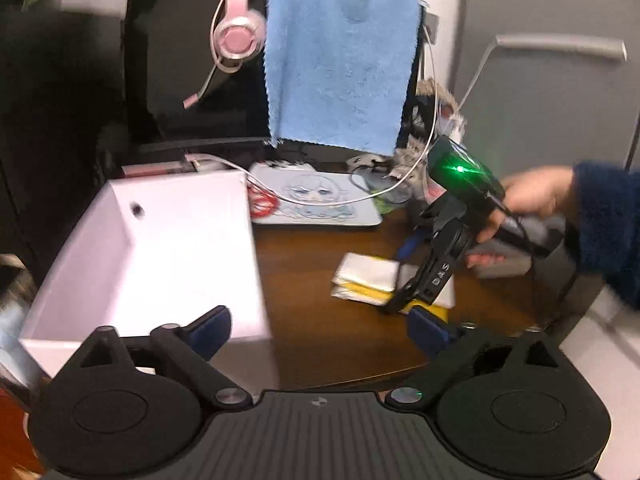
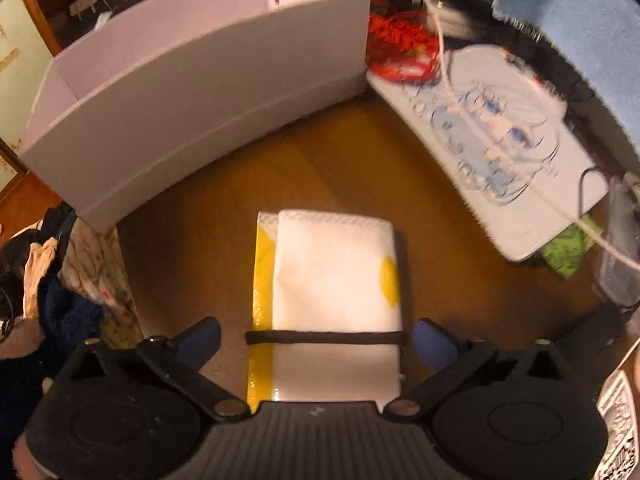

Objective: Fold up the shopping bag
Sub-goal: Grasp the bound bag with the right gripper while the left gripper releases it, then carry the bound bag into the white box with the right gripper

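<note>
Wooden table point(image 2: 344, 152) bears folded shopping bag point(image 2: 332, 280) between right gripper point(image 2: 320, 338) spread jaws.

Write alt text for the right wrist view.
A folded white and yellow shopping bag, banded by a black strap, lies on a brown table between the open fingers of the right hand-held gripper. Behind it stand a white box and an illustrated mat.
</note>
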A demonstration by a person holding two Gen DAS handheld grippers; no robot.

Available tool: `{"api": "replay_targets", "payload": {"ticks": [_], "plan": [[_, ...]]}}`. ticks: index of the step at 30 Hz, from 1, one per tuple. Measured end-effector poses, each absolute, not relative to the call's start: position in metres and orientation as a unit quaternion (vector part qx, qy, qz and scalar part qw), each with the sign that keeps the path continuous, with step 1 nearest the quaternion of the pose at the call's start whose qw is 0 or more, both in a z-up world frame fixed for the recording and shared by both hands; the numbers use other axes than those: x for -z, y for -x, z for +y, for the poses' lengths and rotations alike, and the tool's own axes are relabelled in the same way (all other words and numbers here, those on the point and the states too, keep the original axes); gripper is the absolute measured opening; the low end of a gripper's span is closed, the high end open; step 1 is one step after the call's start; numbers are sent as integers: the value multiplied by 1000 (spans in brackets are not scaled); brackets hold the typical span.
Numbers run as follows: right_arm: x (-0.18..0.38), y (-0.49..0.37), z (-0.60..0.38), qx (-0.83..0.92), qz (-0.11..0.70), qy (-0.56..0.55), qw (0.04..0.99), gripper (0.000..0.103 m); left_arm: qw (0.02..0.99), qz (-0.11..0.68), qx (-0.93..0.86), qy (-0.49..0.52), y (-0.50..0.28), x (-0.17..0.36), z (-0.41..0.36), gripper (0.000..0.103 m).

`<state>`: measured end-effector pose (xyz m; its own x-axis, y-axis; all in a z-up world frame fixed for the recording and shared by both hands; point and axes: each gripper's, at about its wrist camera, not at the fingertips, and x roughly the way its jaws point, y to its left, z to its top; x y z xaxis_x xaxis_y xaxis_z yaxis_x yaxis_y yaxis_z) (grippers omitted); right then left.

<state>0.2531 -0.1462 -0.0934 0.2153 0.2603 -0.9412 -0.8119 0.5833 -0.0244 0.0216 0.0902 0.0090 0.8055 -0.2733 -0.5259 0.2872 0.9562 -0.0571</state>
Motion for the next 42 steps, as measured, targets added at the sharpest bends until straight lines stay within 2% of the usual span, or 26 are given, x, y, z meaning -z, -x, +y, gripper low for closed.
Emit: {"api": "replay_targets", "payload": {"ticks": [4, 7, 8, 10, 17, 20, 25, 29, 32, 37, 42], "plan": [[103, -258, -142, -354, 511, 285, 729, 103, 962, 234, 138, -44, -8, -10, 96, 94], [106, -263, -141, -348, 528, 276, 724, 102, 961, 236, 144, 19, -3, -12, 118, 94], [107, -264, -142, -347, 533, 274, 722, 101, 959, 239, 149, 35, -1, -13, 124, 94], [108, -266, -143, -340, 539, 271, 721, 91, 955, 246, 157, 55, 1, -13, 136, 94], [97, -263, -144, -338, 534, 276, 725, 86, 957, 244, 148, 59, 10, -3, 162, 94], [74, -256, -141, -343, 514, 282, 734, 86, 956, 239, 149, 83, 12, 2, 177, 94], [1, -244, -114, -359, 451, 304, 759, 86, 961, 231, 111, 100, 16, 7, 200, 94], [-61, -232, -59, -406, 387, 316, 765, 86, 961, 222, 114, 118, 23, 8, 216, 94], [-75, -232, -1, -443, 361, 335, 749, 86, 963, 213, 110, 121, 29, 8, 225, 94], [-36, -242, 97, -452, 378, 395, 705, 86, 967, 208, 85, 120, 38, 9, 242, 94], [29, -274, 140, -444, 411, 430, 670, 86, 971, 212, 40, 106, 40, 18, 255, 94]]}}
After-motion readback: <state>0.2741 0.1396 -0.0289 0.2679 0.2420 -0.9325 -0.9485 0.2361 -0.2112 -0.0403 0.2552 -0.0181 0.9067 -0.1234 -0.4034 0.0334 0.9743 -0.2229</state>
